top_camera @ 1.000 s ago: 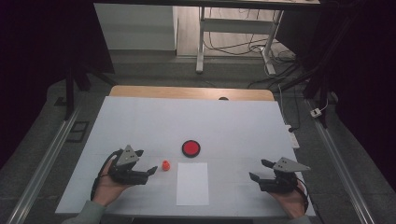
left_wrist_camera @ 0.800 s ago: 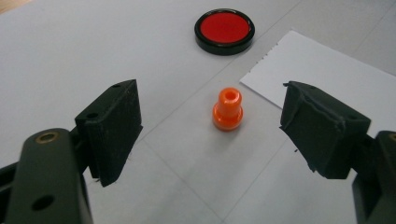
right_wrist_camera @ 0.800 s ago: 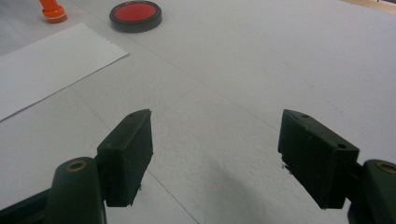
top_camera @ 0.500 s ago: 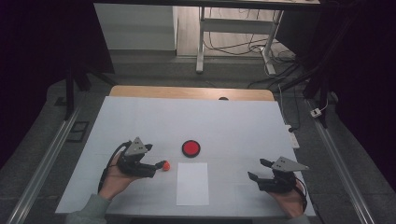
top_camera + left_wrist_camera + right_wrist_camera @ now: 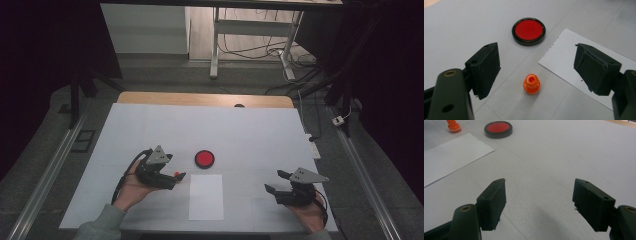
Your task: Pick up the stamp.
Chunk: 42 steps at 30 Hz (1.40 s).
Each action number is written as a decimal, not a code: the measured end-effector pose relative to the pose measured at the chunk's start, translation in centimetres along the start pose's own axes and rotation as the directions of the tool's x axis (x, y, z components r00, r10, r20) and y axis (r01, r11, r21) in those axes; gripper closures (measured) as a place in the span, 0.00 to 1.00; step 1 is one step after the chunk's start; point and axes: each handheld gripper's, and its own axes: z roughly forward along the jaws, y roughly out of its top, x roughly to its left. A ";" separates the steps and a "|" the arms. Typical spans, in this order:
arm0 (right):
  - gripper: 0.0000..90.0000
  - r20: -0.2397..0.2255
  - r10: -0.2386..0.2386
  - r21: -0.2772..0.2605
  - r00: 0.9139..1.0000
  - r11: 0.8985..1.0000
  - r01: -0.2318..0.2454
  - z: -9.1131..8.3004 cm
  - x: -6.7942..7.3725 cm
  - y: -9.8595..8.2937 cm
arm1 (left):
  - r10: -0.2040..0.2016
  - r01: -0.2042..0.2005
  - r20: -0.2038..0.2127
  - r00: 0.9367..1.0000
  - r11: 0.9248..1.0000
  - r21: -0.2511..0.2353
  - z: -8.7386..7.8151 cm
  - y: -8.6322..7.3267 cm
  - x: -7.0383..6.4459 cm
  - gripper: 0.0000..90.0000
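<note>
In the high view my left gripper (image 5: 176,176) covers most of the small orange piece (image 5: 176,173), leaving a dot too small to make out at center left, while in the right gripper view the same piece (image 5: 454,126) is cut off by the top edge.

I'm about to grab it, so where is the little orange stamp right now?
In the left gripper view the orange stamp stands upright on the table between the open left gripper, below the red pad and left of the white paper.
</note>
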 end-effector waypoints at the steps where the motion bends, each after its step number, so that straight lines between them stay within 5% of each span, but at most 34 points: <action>1: 0.29 0.000 0.000 0.000 1.000 1.000 0.000 0.0 0.0 0.0 | 0.005 -0.005 0.007 1.000 1.000 0.009 0.2 -0.1 -0.2 0.24; 14: 0.30 -0.003 -0.007 0.002 1.000 1.000 0.007 0.2 0.2 0.1 | 0.031 -0.033 0.019 0.999 0.996 0.083 1.5 -0.4 -0.4 0.28; 18: 0.30 0.000 -0.003 0.009 1.000 1.000 0.003 0.1 0.2 0.0 | 0.046 -0.045 -0.005 0.999 0.992 0.118 2.4 -0.7 -0.3 0.29; 24: 0.30 0.007 -0.001 0.017 1.000 1.000 0.001 0.0 0.1 -0.1 | 0.059 -0.058 0.002 0.998 0.985 0.160 3.5 -1.0 0.3 0.38; 42: 0.30 0.012 0.001 0.019 1.000 1.000 -0.002 0.1 0.0 -0.3 | 0.034 -0.042 0.051 0.998 0.985 0.169 3.9 -1.6 0.8 0.67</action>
